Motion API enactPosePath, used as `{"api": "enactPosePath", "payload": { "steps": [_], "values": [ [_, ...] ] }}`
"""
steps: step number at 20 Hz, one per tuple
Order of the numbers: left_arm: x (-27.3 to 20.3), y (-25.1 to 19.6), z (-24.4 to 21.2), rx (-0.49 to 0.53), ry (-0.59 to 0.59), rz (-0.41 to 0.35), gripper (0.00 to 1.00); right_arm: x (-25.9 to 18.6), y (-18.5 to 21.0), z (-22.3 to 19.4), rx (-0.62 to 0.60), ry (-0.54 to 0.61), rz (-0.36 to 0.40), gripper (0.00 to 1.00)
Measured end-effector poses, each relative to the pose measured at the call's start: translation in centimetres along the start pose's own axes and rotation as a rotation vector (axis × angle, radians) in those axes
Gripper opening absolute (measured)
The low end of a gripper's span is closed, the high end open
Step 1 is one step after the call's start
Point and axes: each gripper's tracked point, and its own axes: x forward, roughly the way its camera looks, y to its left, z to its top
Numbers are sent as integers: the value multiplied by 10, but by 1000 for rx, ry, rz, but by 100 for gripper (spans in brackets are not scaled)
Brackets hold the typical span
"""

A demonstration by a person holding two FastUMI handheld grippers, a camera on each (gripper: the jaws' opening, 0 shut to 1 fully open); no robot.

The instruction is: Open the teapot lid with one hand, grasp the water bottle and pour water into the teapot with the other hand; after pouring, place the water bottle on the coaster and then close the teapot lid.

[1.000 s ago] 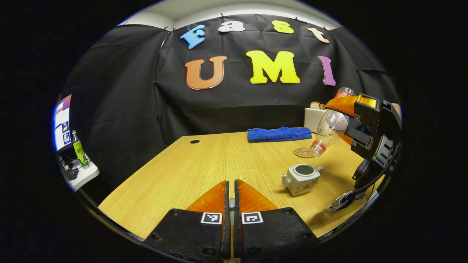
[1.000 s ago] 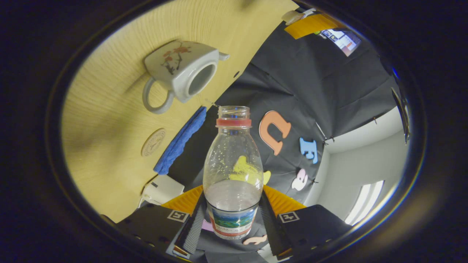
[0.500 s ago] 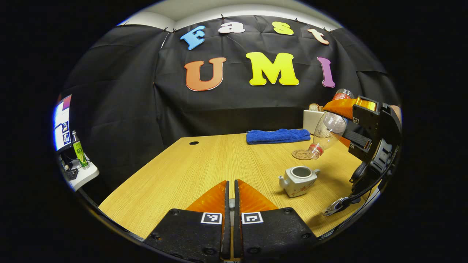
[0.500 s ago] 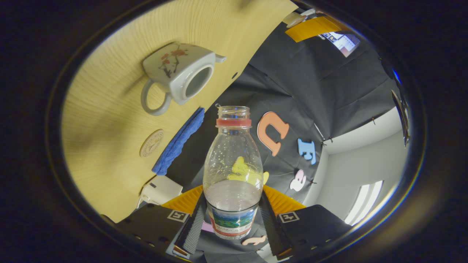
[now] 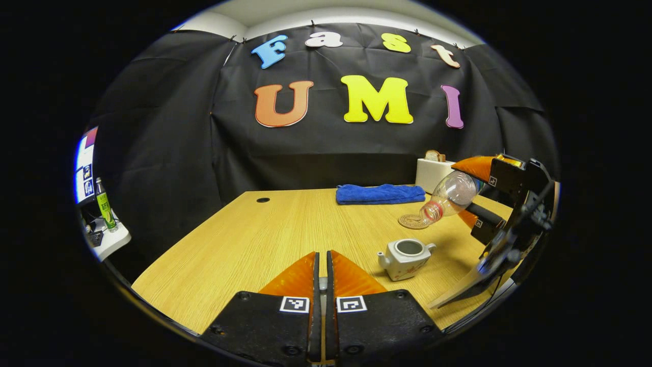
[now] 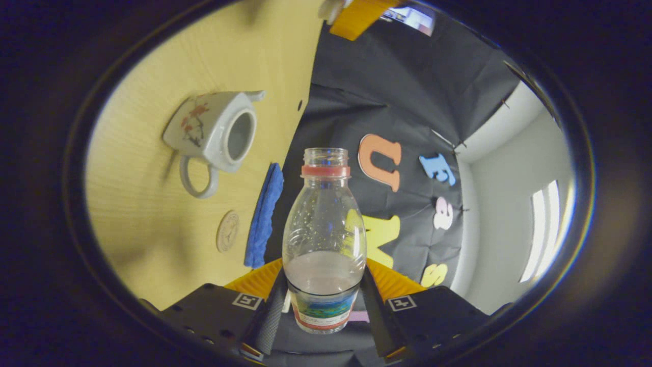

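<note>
1. Right gripper view is showing the right gripper (image 6: 323, 300) clamping the water bottle (image 6: 324, 239) at its labelled lower body, both fingers pressing on it, mouth uncapped.
2. The bottle is lying tilted, neck down, above the table (image 5: 265, 239), near the open teapot (image 5: 406, 257) and the coaster (image 5: 411, 221).
3. The left gripper (image 5: 321, 272) is sitting clenched; whether it is holding the lid, I cannot tell.
4. Pouring is looking finished; the next move is calling for righting the bottle and setting it on the coaster.

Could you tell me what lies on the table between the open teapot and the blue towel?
In the left gripper view, the round coaster lies between the teapot and the blue towel; bare table otherwise.
</note>
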Motion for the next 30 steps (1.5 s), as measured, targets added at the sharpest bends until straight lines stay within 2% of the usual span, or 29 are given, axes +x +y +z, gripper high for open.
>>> {"api": "enactPosePath", "payload": {
  "steps": [2, 7, 9, 13, 16, 19, 22, 24, 30],
  "values": [
    [1, -5, 2, -12, 3, -14, 6, 3, 0, -3, 152, 18, 7, 74],
    [6, -14, 12, -30, -8, -31, 6, 20, -16, -16, 500, 40, 17, 75],
    [6, -17, 15, -50, -5, -34, 6, 32, -27, -26, 698, 51, 14, 74],
    [5, -23, 28, -87, -34, -39, 6, 61, -27, -37, 1081, 56, 93, 74],
    [8, -27, 25, -67, -22, -40, 6, 88, -23, -40, 1281, 31, 123, 75],
    [13, -28, 20, -51, -21, -33, 6, 115, 9, -36, 1454, 77, 222, 74],
    [16, -24, 19, -40, -27, -14, 6, 139, 30, -35, 1549, 122, 288, 74],
    [21, -20, 23, -45, -42, 4, 5, 152, 40, -34, 1566, 135, 314, 74],
    [32, -27, 16, -38, -37, -15, 6, 164, 67, -16, 1584, 142, 390, 74]
  ]
}}
